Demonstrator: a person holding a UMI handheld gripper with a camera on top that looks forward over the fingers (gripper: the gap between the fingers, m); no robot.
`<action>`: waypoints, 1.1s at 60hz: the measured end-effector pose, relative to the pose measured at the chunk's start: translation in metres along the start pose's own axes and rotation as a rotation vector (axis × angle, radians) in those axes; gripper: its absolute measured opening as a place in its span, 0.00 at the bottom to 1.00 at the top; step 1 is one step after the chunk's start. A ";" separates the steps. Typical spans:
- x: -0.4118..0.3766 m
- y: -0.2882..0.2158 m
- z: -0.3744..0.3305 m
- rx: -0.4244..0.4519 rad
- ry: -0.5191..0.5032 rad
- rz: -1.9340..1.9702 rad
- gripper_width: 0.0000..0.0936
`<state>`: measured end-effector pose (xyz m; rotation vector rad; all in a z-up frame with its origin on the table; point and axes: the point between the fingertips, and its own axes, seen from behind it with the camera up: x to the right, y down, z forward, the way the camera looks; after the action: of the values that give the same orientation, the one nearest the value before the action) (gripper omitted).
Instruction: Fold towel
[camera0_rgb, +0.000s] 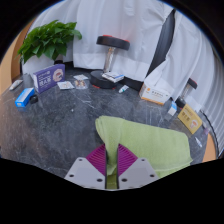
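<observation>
A light green towel lies on the dark grey marbled table, spreading just ahead of the fingers and to their right. My gripper has its two magenta pads pressed on a narrow fold of the towel's near edge, which runs down between them. The towel's far part looks partly folded, with a raised edge along its left side.
At the table's back stand a potted green plant, a blue box, a small desk lamp on a stack of books, and boxes at the right. A white curtain hangs behind.
</observation>
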<state>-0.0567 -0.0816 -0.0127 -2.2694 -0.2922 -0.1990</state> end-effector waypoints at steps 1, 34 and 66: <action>0.000 -0.001 0.000 0.004 -0.002 0.003 0.12; 0.020 -0.115 -0.103 0.128 -0.512 0.567 0.06; 0.196 -0.008 -0.028 0.014 -0.127 0.354 0.88</action>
<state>0.1283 -0.0696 0.0584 -2.2804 0.0455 0.1314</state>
